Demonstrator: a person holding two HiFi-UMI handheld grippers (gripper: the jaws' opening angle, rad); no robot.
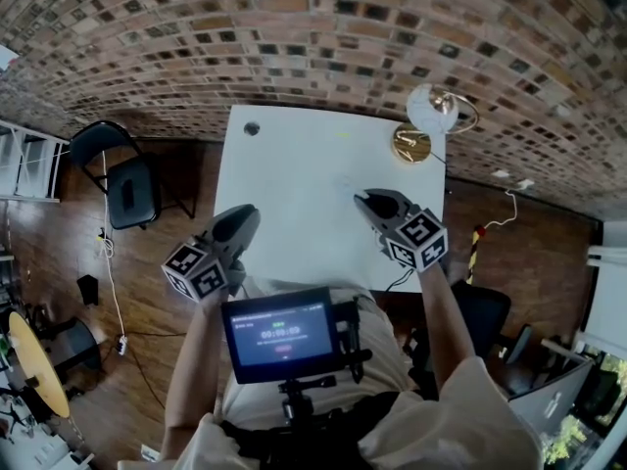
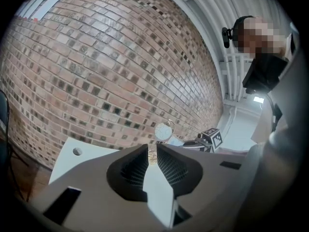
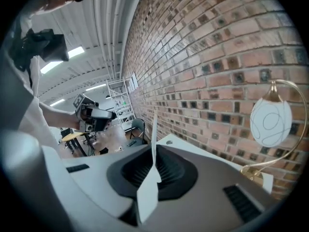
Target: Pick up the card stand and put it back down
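Table (image 1: pixel 294 164), card stand (image 3: pixel 154 122) in hand-held gripper (image 3: pixel 154 149)

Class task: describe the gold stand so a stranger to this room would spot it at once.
Find the white table before the brick wall. At its far right corner stands the gold stand: round gold base, curved arm, hanging white globe. Its only neighbour is a flat dark spot far left.
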